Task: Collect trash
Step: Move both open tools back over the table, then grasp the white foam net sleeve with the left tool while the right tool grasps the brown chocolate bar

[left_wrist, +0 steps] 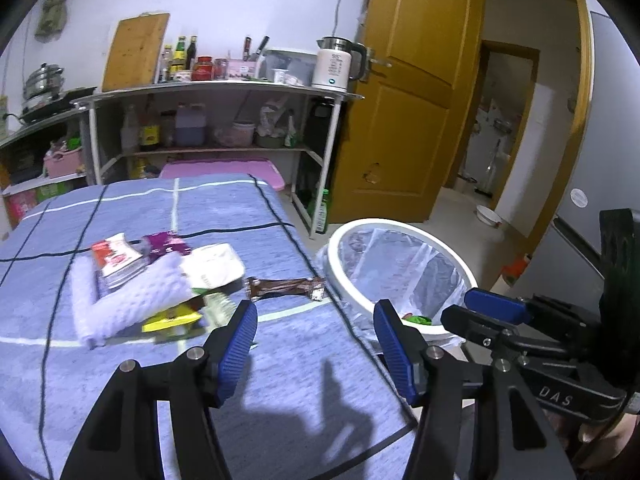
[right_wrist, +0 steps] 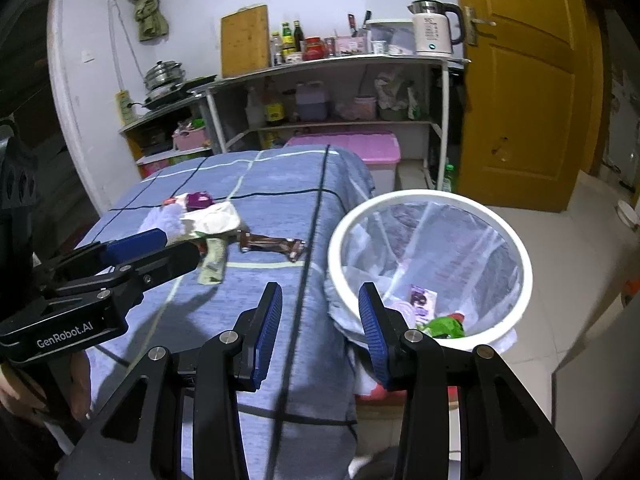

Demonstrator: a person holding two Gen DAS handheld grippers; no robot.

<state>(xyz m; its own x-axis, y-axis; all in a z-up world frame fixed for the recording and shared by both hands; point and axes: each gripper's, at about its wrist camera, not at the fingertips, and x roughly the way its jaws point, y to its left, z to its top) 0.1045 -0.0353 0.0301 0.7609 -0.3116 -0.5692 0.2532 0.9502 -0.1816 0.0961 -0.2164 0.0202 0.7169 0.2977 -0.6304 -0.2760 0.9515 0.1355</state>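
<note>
The left gripper [left_wrist: 316, 320] hangs with its blue-padded jaws spread wide and nothing between them, above the near edge of the blue cloth [left_wrist: 280, 380]. The right gripper [right_wrist: 320, 312] is likewise spread and empty, over that cloth's bin-side edge, just beside the left one. A hand [right_wrist: 24, 396] grips the left gripper's handle.

Wrappers [left_wrist: 160, 280] are lying in a heap on the table [left_wrist: 280, 380] — one stick wrapper [left_wrist: 286, 286] is sitting apart, between the heap and the table's right edge. The bin [right_wrist: 430, 264] is standing just beside that edge, on the floor — scraps [right_wrist: 440, 322] are lying inside it.
</note>
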